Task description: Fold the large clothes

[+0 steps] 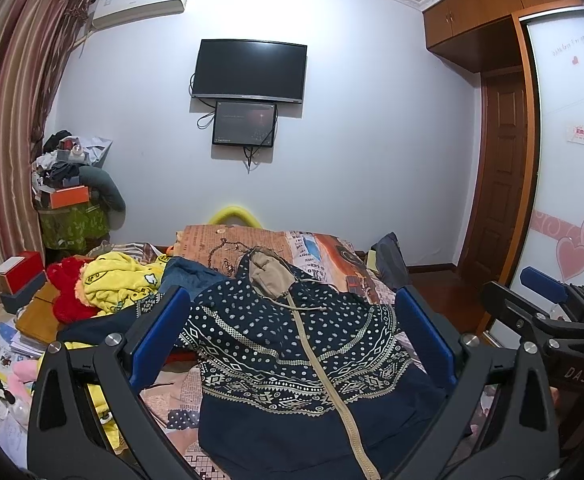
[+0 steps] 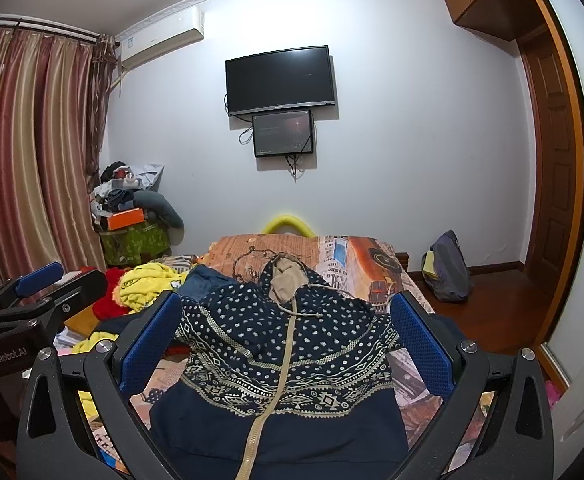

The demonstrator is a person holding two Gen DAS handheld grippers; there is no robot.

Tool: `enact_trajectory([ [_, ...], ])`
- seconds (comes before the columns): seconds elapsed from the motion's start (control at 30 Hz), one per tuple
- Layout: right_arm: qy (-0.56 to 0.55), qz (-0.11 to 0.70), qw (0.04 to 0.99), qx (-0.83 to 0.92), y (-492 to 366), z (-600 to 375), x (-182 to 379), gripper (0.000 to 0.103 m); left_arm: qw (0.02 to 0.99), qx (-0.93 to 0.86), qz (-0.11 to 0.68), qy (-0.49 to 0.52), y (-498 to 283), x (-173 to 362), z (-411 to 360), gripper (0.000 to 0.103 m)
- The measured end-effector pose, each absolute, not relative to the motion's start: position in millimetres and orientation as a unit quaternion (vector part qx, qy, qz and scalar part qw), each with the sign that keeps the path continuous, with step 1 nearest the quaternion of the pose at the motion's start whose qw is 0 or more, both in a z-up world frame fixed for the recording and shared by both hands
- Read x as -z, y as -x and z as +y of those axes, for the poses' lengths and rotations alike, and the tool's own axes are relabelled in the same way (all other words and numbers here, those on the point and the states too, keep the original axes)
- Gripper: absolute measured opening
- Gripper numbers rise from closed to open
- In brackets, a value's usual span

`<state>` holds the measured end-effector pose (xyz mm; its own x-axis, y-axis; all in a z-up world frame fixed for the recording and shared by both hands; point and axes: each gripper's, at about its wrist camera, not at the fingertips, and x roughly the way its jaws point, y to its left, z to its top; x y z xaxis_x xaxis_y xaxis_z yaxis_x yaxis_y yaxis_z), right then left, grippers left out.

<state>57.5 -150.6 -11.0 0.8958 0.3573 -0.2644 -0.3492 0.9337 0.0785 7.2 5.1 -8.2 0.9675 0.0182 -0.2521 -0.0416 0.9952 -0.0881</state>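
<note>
Cluttered bedroom, patterned bed (image 1: 334, 250). Navy hoodie (image 1: 292, 344) spread flat: soft, floppy, fairly thick (best pinched at shoulders). Left gripper (image 1: 292, 334), right gripper (image 2: 287, 340): jaws apart, empty.

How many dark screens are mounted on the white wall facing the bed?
2: a large black flat television hangs high on the wall, and a smaller black-framed monitor sits directly beneath it, slightly overlapping its lower edge. None seem hidden.

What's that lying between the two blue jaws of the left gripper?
A navy patterned hooded jacket with a beige zipper, spread on the bed. The left wrist view shows it; the left gripper isn't touching it.
</note>
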Motion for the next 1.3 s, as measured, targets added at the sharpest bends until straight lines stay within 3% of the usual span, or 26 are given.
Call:
enact_trajectory([
  [1.3,-0.017,0.157,0.971,-0.177,-65,-149,17,0.103,0.99,-0.014,0.135,0.048,-18,12,8,0.103],
])
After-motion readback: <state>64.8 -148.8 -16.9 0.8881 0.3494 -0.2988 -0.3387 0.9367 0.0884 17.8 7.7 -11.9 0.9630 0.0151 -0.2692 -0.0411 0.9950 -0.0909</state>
